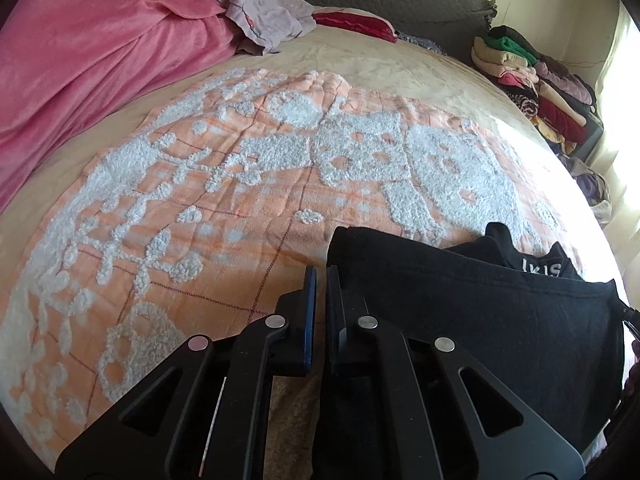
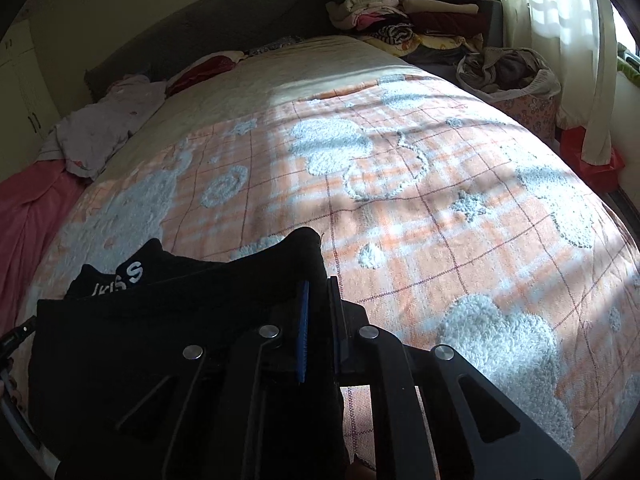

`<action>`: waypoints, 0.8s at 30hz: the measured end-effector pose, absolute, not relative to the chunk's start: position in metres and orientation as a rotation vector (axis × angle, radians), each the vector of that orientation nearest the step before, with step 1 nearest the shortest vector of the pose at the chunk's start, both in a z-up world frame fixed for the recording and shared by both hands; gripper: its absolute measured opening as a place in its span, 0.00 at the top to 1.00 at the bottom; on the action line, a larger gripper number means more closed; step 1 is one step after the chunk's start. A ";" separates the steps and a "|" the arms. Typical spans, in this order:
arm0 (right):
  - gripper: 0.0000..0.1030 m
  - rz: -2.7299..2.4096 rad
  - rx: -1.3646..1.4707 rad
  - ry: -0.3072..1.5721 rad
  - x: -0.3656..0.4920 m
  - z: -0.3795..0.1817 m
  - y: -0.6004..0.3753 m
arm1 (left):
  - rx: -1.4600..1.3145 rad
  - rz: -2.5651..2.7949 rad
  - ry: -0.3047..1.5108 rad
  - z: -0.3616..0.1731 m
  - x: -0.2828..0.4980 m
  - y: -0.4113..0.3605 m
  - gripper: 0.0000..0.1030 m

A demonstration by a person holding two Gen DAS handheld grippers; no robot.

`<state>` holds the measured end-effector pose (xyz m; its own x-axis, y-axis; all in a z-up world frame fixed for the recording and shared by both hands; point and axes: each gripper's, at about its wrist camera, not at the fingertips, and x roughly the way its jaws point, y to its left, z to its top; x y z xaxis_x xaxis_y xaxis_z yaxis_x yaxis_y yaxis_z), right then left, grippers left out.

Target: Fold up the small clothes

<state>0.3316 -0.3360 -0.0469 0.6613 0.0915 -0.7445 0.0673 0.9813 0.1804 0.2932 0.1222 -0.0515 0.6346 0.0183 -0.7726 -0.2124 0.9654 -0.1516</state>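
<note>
A small black garment (image 1: 480, 304) with white lettering hangs stretched between my two grippers, above the near edge of an orange-and-white blanket (image 1: 224, 184) on the bed. My left gripper (image 1: 320, 276) is shut on the garment's left corner. In the right wrist view the same black garment (image 2: 168, 320) spreads to the left, and my right gripper (image 2: 318, 284) is shut on its right corner. The garment's lower part is hidden behind the grippers.
A pink blanket (image 1: 80, 64) and a crumpled lilac garment (image 1: 264, 12) lie at the far left of the bed. Stacks of folded clothes (image 2: 404, 12) stand at the far right by the headboard. A basket of clothes (image 2: 508, 76) and a curtain (image 2: 560, 40) are beside the bed.
</note>
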 end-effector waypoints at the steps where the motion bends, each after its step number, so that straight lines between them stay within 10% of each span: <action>1: 0.92 0.004 0.193 0.859 0.332 -0.051 -0.334 | -0.227 0.134 0.888 -0.054 0.294 0.121 0.99; 6: 0.73 -0.045 0.172 0.835 0.319 -0.043 -0.333 | -0.209 0.143 0.892 -0.050 0.290 0.121 0.99; 11: 0.60 -0.034 0.117 0.780 0.291 -0.021 -0.324 | -0.203 0.154 0.855 -0.031 0.281 0.120 0.61; 14: 0.54 0.004 0.082 0.757 0.274 -0.009 -0.314 | -0.198 0.143 0.820 -0.016 0.270 0.116 0.59; 24: 0.51 0.188 -0.062 0.784 0.230 -0.012 -0.252 | -0.099 0.019 0.838 -0.011 0.240 0.062 0.41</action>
<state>0.2304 -0.2517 -0.0121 0.6923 0.1452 -0.7069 -0.1909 0.9815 0.0147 0.2402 0.0617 -0.0111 0.6689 -0.0220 -0.7430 -0.0563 0.9952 -0.0801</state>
